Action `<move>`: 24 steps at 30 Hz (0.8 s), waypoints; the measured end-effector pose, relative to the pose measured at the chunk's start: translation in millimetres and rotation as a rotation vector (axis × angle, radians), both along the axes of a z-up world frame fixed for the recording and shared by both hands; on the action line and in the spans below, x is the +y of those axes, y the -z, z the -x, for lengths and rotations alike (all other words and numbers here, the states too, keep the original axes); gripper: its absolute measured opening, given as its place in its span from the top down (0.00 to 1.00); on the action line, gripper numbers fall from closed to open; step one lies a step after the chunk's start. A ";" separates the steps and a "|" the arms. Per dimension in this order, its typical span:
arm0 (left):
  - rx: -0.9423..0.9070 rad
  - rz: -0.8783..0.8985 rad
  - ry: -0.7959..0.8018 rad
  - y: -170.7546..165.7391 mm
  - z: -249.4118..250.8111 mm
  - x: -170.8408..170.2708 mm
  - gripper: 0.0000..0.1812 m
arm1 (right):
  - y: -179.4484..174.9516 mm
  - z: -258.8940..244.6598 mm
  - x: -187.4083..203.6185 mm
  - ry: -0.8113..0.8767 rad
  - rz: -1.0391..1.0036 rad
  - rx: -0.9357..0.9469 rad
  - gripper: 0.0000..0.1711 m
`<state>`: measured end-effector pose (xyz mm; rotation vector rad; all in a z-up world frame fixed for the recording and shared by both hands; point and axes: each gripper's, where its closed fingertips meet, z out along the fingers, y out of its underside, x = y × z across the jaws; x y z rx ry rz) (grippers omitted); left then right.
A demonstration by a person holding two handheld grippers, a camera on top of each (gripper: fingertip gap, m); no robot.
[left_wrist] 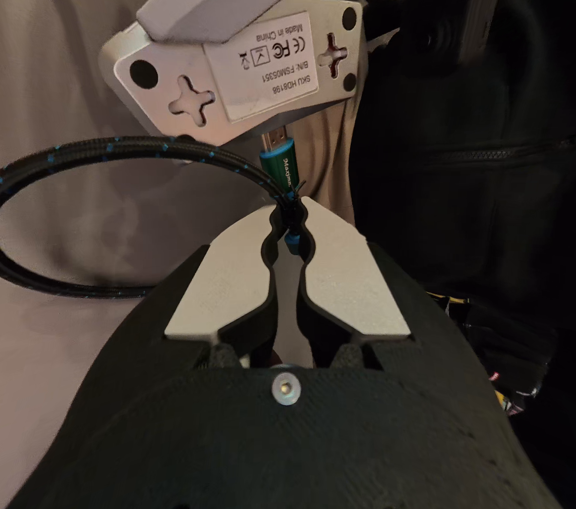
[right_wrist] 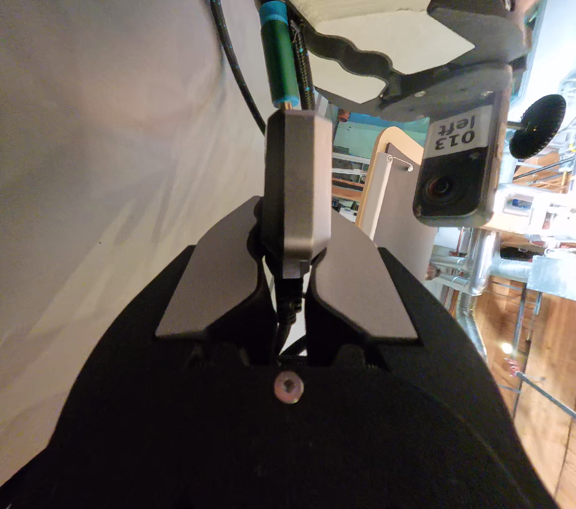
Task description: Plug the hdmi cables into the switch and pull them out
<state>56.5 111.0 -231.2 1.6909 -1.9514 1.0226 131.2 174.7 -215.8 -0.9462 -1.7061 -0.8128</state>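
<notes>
Jaws of the left gripper (left_wrist: 288, 213) pinch the black blue-flecked braided cable (left_wrist: 131, 148) just behind the green metal HDMI plug (left_wrist: 279, 165), keeping its gold tip free and aimed at the port. That plug sits at the near edge of the small silver HDMI switch (left_wrist: 187, 88), partly seated or just leaving; I cannot tell which. Jaws of the right gripper (right_wrist: 288, 240) clamp the switch body edgewise, bracing it in the air against the push. Pale cloth (left_wrist: 62, 42) hangs behind.

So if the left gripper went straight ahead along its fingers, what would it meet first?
Probably the switch: the left gripper holds the green HDMI plug, whose metal tip sits at the switch's edge.
</notes>
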 end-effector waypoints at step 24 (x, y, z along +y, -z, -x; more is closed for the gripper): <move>-0.050 0.072 -0.031 -9.4 -10.6 -3.4 0.96 | -4.0 -6.1 6.8 0.050 0.059 0.142 0.87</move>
